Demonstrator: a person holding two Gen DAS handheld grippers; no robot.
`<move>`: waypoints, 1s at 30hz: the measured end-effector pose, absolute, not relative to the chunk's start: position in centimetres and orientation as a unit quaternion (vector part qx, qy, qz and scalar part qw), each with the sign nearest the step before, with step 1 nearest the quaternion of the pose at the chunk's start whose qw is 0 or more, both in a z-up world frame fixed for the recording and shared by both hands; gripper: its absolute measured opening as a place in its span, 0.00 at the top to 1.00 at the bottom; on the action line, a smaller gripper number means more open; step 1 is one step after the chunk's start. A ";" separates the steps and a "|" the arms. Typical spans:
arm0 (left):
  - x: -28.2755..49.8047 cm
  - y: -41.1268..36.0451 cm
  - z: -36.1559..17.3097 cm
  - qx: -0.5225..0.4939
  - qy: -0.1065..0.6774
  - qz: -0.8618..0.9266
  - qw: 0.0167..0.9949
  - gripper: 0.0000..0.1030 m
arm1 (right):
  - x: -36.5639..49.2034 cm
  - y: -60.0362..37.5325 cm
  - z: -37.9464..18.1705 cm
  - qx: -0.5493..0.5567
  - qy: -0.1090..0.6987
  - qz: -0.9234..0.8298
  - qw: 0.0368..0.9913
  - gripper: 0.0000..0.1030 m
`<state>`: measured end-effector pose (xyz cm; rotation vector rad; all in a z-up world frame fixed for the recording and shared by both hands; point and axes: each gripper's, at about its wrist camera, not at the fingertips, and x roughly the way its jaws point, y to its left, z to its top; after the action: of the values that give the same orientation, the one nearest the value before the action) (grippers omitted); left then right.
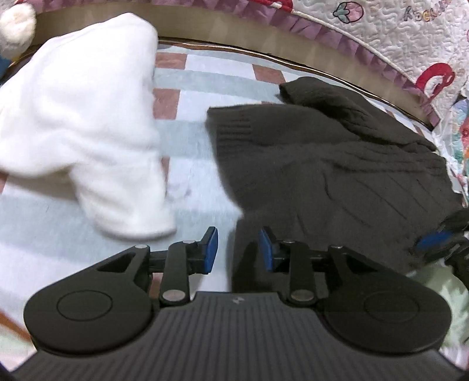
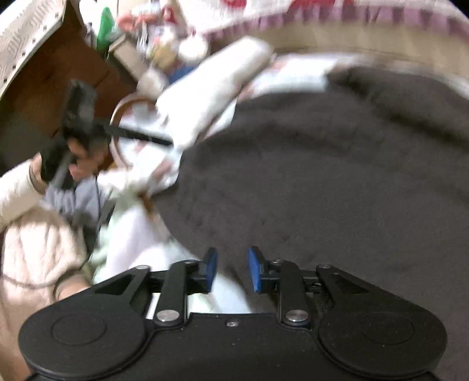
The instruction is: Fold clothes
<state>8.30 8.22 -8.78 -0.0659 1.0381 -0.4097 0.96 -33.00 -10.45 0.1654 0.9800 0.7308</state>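
A dark brown knit sweater (image 1: 331, 164) lies partly folded on the checked cloth (image 1: 190, 146); it fills the right wrist view (image 2: 307, 175). A white fluffy garment (image 1: 82, 123) lies left of it and shows in the right wrist view (image 2: 211, 93). My left gripper (image 1: 238, 249) is open and empty at the sweater's near left edge. My right gripper (image 2: 232, 269) is open and empty at the sweater's near edge; its blue pads (image 1: 431, 241) show at the far right of the left wrist view. The left gripper (image 2: 76, 123) shows held in a hand.
A quilted bedspread with purple trim (image 1: 395, 49) runs along the back. A pale plush toy (image 1: 17, 23) sits at the far left corner. Brown furniture (image 2: 58, 73) and small clutter (image 2: 164, 38) stand beyond the table's left end. My sleeve (image 2: 35, 243) is near left.
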 end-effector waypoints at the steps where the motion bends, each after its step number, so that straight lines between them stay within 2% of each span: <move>1: 9.3 7.3 -9.0 -0.030 0.488 -0.191 0.851 0.66 | 1.3 -33.6 -9.6 0.073 0.447 0.333 0.827 0.60; 3: 11.4 6.2 -9.6 -0.032 0.480 -0.184 0.857 0.64 | 3.3 -34.9 -8.1 0.008 0.434 0.268 0.860 0.53; 7: 15.0 5.0 -10.5 -0.037 0.469 -0.174 0.865 0.60 | 7.4 -37.5 -7.0 -0.120 0.421 0.165 0.884 0.51; 9: 16.7 4.1 -10.7 -0.038 0.470 -0.177 0.864 0.60 | 9.2 -38.6 -7.5 -0.168 0.425 0.140 0.878 0.46; 14: 20.7 1.9 -11.6 -0.005 0.463 -0.188 0.866 0.57 | 11.3 -42.0 -10.0 -0.177 0.438 0.127 0.872 0.39; 18: 22.5 0.7 -12.3 0.007 0.463 -0.206 0.862 0.54 | 10.9 -43.9 -12.2 -0.178 0.431 0.101 0.879 0.39; 23: 22.9 0.4 -13.2 -0.005 0.456 -0.206 0.866 0.48 | 11.2 -41.8 -14.6 -0.291 0.404 0.119 0.859 0.37; 25: 22.7 0.3 -13.3 -0.010 0.451 -0.203 0.869 0.47 | 12.6 -41.7 -14.6 -0.267 0.395 0.115 0.871 0.43; 27: 22.7 0.0 -13.1 -0.007 0.452 -0.199 0.870 0.47 | 15.0 -42.7 -13.9 -0.214 0.393 0.096 0.889 0.91; 30: 22.9 -0.1 -12.8 -0.012 0.456 -0.190 0.869 0.47 | 19.1 -46.7 -11.0 -0.097 0.373 0.026 0.922 0.90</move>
<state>22.88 -0.09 -12.77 -0.0256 0.9536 -0.3976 19.07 -46.67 -11.00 -0.1984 0.7660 0.0533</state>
